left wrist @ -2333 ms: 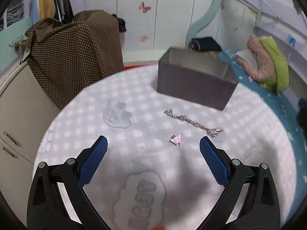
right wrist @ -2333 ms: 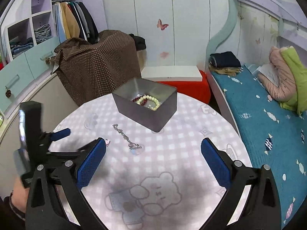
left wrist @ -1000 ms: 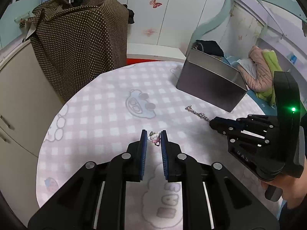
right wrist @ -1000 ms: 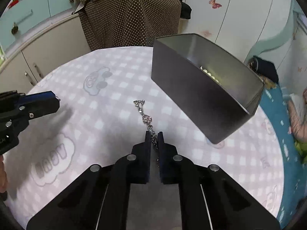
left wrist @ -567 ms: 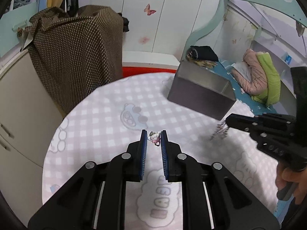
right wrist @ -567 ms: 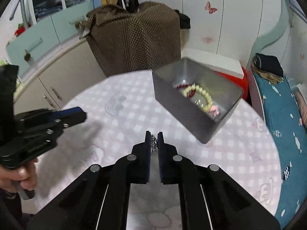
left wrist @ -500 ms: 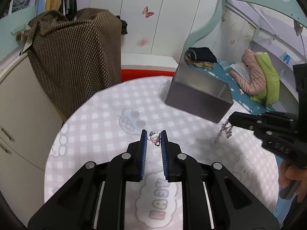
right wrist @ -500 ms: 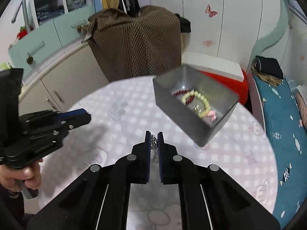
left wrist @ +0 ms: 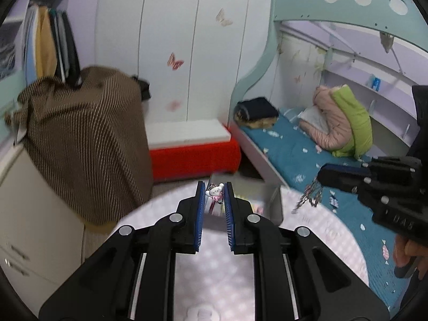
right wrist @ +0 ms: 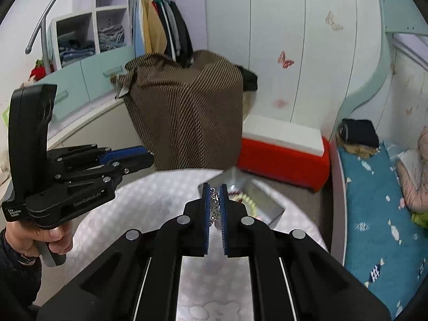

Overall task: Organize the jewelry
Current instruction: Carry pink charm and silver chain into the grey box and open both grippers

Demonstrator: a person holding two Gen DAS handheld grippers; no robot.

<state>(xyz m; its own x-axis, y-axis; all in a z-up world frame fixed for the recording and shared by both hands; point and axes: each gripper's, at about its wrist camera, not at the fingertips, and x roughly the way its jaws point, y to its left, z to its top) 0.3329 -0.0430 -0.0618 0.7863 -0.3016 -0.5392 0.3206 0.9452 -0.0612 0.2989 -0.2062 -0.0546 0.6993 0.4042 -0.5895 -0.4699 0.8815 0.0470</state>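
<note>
We're over a round table w/ a pale checked cartoon cloth, in a kid's bedroom: wardrobe w/ hanging clothes at far left, then a brown dotted cloth draped over something, a red box w/ white lid, and the teal-sheeted bed on the right. Our left gripper is clamped on a small white-and-pink charm (a bear-like figure), pinched at the blue pad tips and clear of the table. Just beyond it sits the grey metal box, beads visible inside, incl. a cream bead bracelet. Our right gripper is closed on a silver chain, which dangles from its tips; from the left wrist view the chain hangs near the box's right side.
</note>
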